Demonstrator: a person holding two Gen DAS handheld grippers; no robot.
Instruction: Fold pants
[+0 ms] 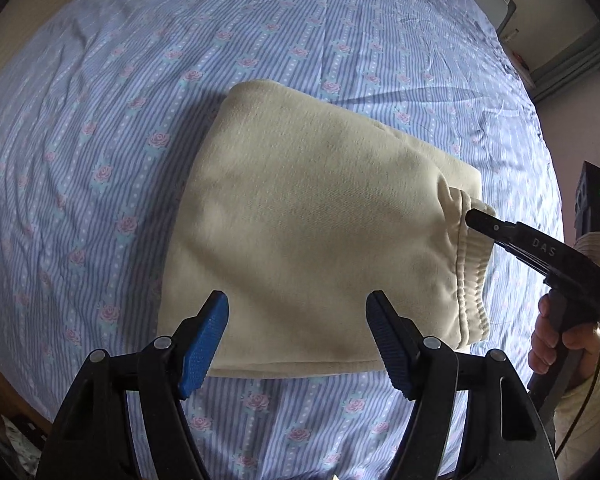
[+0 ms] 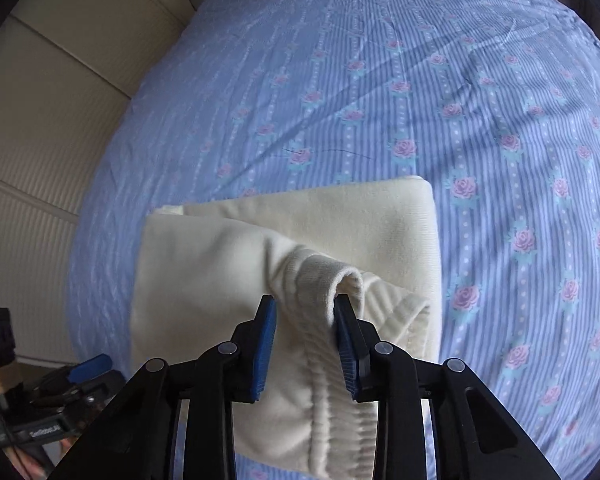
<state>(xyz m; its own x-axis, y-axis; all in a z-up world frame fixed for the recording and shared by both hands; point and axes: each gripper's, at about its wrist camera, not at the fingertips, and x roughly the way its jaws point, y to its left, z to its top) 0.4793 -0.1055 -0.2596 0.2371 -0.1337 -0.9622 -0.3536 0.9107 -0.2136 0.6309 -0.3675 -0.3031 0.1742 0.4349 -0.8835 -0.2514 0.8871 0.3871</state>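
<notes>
1. Pants (image 1: 300, 216) folded, lying mid-bed (image 1: 100, 120).
2. Left gripper (image 1: 298, 336) spread wide, empty, over pants' 6 o'clock edge.
3. Right gripper (image 2: 305, 332) pinching raised waistband (image 2: 324, 280) at pants' 3 o'clock end.

bed (image 2: 480, 128): wide, taking up most of the room in both views, covered edge to edge by a sheet (image 1: 100, 168) of pale blue and white stripes with dotted bands and pink roses in rows; cloth lightly creased, with long soft shadows lying across it. wall panelling (image 2: 48, 128): cream, in broad sections, some finely ribbed, running along one side of the bed. grey framed door or cabinet edge (image 1: 560, 64): past the far corner of the bed, beside a pale plain wall (image 1: 580, 148). light: daylight, cool and even, brighter toward the far end of the sheet.
</notes>
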